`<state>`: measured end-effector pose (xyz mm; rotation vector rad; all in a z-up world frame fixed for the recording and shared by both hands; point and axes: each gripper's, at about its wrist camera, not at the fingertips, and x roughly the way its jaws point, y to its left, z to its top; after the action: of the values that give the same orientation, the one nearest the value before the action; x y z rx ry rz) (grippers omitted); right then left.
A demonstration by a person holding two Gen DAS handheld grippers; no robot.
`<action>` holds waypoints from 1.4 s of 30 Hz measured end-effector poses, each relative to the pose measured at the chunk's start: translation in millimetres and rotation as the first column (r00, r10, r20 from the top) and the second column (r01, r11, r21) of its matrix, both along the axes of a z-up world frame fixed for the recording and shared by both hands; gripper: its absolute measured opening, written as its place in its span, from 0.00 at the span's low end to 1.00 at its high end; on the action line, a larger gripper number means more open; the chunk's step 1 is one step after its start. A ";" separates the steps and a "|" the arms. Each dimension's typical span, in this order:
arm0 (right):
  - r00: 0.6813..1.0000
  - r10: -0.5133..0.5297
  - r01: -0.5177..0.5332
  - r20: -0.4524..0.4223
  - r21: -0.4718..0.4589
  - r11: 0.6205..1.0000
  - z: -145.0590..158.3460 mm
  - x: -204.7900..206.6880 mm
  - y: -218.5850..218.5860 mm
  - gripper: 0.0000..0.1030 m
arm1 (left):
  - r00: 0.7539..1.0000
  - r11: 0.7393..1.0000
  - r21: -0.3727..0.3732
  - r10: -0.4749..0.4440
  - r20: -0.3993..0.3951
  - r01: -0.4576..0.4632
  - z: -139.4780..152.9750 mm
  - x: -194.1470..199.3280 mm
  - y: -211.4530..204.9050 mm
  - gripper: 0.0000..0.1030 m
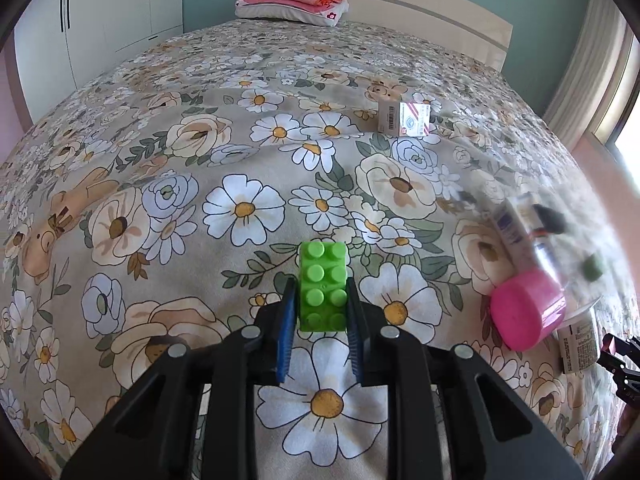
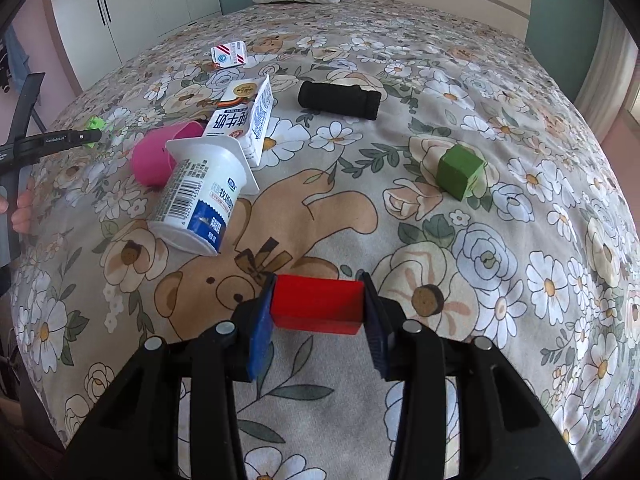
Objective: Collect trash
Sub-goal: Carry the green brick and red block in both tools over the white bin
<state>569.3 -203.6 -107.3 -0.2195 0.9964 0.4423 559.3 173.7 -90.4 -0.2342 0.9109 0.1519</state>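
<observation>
1. On the floral bedspread (image 2: 460,92), both grippers point down at the bed, each clamped on a toy piece.
2. Left gripper (image 1: 322,300): jaws drawn in tight on a green studded building brick (image 1: 323,286), blue pads pressed against its two long sides. Brick stands studs toward the camera, its far end sticking out past the fingertips.
3. Right gripper (image 2: 318,304): jaws part-way in, closed on a red block (image 2: 318,306) held crosswise, pads flat on its two ends.
4. Trash, right wrist view: a white yogurt cup (image 2: 200,196) lies on its side (barcode up), its rim touching a milk carton (image 2: 250,120) tipped over just behind it. A pink cup (image 2: 156,156) lies beside both, on their left.
5. Further up the bed, a small white box with red stripes (image 2: 229,54) sits alone, well apart from the cluster.
6. Non-trash on the spread: a black cylinder (image 2: 340,100) lying on its side, and a dark green cube (image 2: 460,174) to its right, nearer the camera.
7. Left wrist view: pink cup (image 1: 524,312) sits at the right edge; the items behind it are motion-blurred (cannot make them out).
8. Folded pink cloths on a pillow (image 1: 292,4) lie by the headboard (image 1: 440,4).
</observation>
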 end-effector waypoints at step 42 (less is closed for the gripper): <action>0.957 0.177 -0.200 0.232 0.082 0.976 171.3 -435.4 48.8 0.41 | 0.866 0.860 0.176 -0.496 0.068 0.479 137.0 -387.4 -117.8 0.25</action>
<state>133.9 -154.8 64.1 -0.2650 0.7315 0.6288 171.9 55.9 46.6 0.1377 0.8171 -0.2628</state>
